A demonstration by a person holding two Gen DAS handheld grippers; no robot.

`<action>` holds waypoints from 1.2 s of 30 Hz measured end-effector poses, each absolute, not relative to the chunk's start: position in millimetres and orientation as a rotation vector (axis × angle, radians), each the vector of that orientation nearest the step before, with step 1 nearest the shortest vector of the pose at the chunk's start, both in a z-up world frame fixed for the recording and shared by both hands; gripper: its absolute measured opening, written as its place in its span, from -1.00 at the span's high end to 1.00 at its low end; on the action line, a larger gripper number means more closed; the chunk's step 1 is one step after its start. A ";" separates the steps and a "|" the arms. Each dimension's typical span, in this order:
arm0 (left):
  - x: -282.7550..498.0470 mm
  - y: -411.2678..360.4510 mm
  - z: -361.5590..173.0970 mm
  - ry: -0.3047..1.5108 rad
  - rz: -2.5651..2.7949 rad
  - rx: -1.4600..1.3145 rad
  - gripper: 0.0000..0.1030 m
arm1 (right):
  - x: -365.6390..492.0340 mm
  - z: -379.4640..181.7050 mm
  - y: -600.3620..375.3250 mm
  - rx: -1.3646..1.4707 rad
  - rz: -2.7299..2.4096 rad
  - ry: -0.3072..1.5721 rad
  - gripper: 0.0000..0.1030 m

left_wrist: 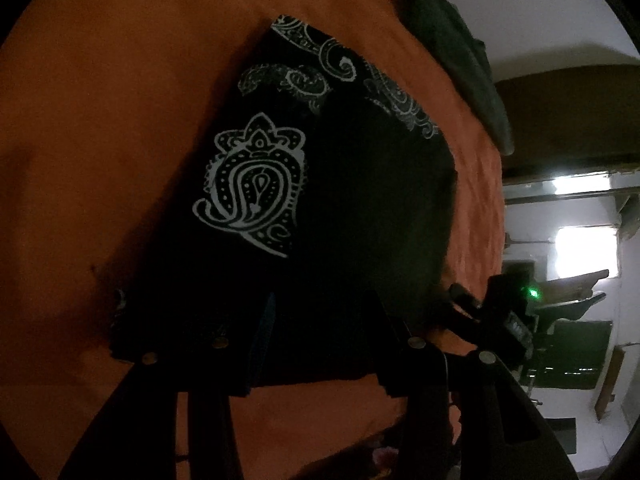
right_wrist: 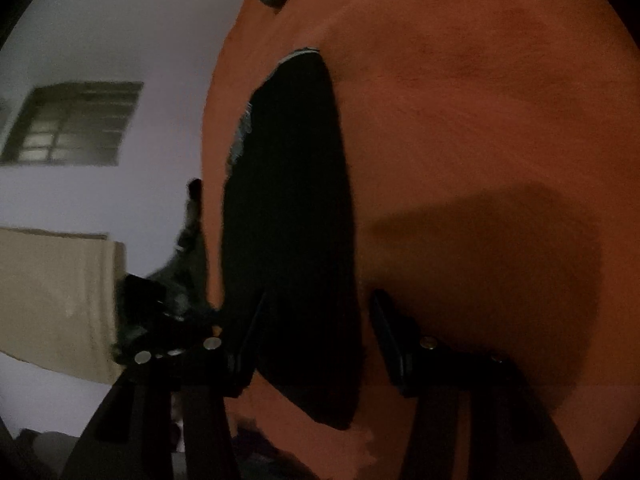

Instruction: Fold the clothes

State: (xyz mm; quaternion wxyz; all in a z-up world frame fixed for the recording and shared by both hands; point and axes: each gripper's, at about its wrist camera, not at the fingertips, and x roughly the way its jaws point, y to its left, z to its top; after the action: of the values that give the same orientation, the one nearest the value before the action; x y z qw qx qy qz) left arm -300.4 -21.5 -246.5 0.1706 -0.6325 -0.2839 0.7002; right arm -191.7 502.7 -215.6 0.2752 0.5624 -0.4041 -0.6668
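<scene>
- While the room is dim, both wrist views show an orange bed sheet (left_wrist: 120, 120) spread wide, with a folded black cloth (left_wrist: 340, 200) lying flat on it.
- The black cloth carries white paisley prints — one large teardrop motif on the near left part in the left wrist view, and smaller swirls along its far edge.
- The left gripper (left_wrist: 324, 320) points down at the near edge of the cloth. Its two dark fingers stand apart, one at each side of that edge, and the cloth lies between them. The picture is too dark to tell whether the pads press on the fabric.
- In the right wrist view the same cloth appears as a long dark shape (right_wrist: 288, 240), with a thin pale printed edge at its far end.
- The right gripper (right_wrist: 316, 340) also stands with its fingers apart. The left finger overlaps the cloth's near edge, and the right finger sits over bare orange sheet just beside the cloth. Whether it grips anything cannot be told.
- A dark green garment (left_wrist: 460, 60) lies bunched at the far edge of the bed, well apart from the black cloth.
- Beyond the bed, the right wrist view shows a pale wall with a barred window (right_wrist: 76, 124) and a beige panel (right_wrist: 56, 300) below it.
- A broad shadow falls on the sheet, right of the right gripper.
</scene>
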 end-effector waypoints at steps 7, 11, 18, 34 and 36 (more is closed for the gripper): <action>-300.7 -34.9 -250.3 -0.885 1.943 -1.792 0.10 | -207.6 -215.8 490.4 1.520 -1.751 -1.077 0.00; -300.1 -39.4 -252.5 -0.917 1.923 -1.787 0.10 | -211.9 -207.2 480.7 1.506 -1.748 -1.073 0.00; -296.9 -50.3 -256.5 -0.966 1.901 -1.780 0.10 | -216.3 -212.2 475.9 1.528 -1.745 -1.063 0.01; -295.0 -48.8 -257.4 -0.972 1.898 -1.784 0.11 | -257.7 -224.2 458.5 1.669 -1.574 -1.056 0.29; -294.4 -48.5 -257.3 -0.972 1.901 -1.787 0.11 | -261.8 -226.7 454.0 1.670 -1.534 -1.087 0.28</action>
State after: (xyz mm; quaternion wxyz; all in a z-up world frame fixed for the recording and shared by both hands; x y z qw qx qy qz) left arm -294.4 -48.5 -257.3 0.1777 -0.6315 -0.3437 0.6720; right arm -261.8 454.0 -226.7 0.3085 0.6319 -0.4111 -0.5802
